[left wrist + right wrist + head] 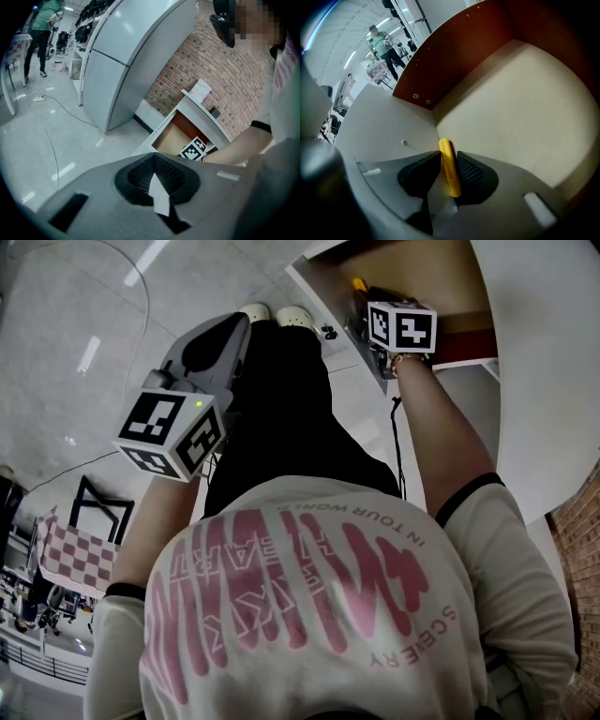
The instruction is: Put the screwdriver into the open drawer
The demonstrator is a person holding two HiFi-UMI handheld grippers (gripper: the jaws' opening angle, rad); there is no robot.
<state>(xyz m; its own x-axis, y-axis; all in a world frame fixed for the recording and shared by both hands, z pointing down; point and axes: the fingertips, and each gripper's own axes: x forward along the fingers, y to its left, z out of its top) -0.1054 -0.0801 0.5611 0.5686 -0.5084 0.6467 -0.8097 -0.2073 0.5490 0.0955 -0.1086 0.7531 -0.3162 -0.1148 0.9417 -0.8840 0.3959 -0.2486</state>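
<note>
Sitting between right gripper [448, 157] jaws: screwdriver [451, 177].

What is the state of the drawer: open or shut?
Open. In the left gripper view the drawer stands pulled out, and its bare inside floor shows from above.

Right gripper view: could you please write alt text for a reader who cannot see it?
A yellow screwdriver sits between the open jaws of the right gripper, over the pale floor of an open drawer with a reddish-brown wall.
</note>
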